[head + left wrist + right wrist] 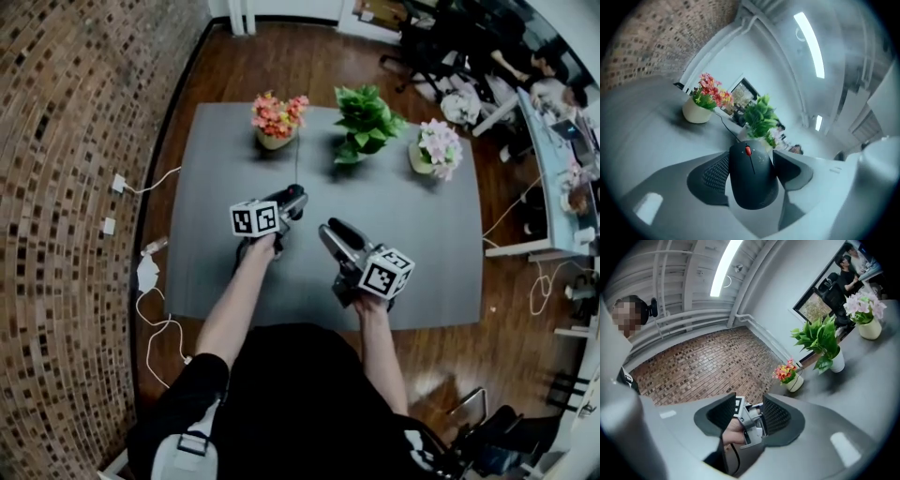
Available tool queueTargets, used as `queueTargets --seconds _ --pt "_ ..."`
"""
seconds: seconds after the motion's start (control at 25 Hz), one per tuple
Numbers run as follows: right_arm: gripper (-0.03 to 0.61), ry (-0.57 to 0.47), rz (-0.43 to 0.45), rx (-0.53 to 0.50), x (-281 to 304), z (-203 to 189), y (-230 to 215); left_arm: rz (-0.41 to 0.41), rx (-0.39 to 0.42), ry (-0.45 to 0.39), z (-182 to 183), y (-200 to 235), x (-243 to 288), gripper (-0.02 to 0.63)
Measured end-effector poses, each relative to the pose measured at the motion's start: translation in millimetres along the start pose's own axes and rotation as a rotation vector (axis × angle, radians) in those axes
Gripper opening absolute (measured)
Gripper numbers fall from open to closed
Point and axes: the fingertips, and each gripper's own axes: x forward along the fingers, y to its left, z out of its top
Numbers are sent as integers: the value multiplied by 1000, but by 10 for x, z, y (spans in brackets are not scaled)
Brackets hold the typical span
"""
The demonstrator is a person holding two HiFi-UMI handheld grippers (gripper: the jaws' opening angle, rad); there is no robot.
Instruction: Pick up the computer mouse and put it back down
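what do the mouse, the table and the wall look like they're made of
Mouse: likely matte black plastic, judging by the smooth moulded shell with a faint sheen; its wheel is red.
Table: flat grey matte top, perhaps laminate or painted board; the look leaves it open.
Wall: small brown bricks or brick-look tiles, with a pale mortar grid.

Black mouse [752, 176] with red scroll wheel [748, 150]; grey table [234, 169]; at eleven o'clock, seemingly pink-orange flowers [278, 114]; brown brick-patterned wall [66, 141]

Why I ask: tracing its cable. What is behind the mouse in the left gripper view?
Behind the mouse, its cable runs toward a green plant, with a flower pot further left. The mouse hides the cable's near end.
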Motion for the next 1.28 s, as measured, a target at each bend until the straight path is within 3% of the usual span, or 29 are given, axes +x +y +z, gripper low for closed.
queueTargets --seconds 0.08,0.28,0.36,0.48,0.56,0.72,0.8,0.88,1.04,1.12,1.28 --pt "153 -28 6 -1 -63 89 5 -111 -105 -88 169 -220 -151 293" --pt "153 -85 12 0 -168 284 -28 -298 -203 -235 664 -731 -664 293" --pt "153 -103 24 3 -201 323 -50 -380 -300 -298 833 -843 -854 293" --pt "153 -119 40 20 -216 354 -69 -614 -447 -404 1203 -1299 -1161 293" --pt "153 -122 50 25 -198 372 -62 -707 -477 -445 1393 -1547 -1348 293" --pt "153 -125 78 24 -166 396 -7 -784 -455 -480 1626 -1965 -1667 293" --pt "153 -131 86 31 -171 390 -8 -783 -365 -476 1734 -2224 -1804 293" --pt "153 -138 94 34 -169 396 -12 -730 -192 -470 1845 -2473 -1924 293" --pt "153 -149 112 28 -174 423 10 -499 195 -458 1892 -2622 -1988 293" --pt "153 -146 111 36 -194 418 15 -398 268 -429 1764 -2495 -1898 293" --pt "153 -142 105 43 -241 383 -33 -293 247 -305 1212 -2077 -1521 293"
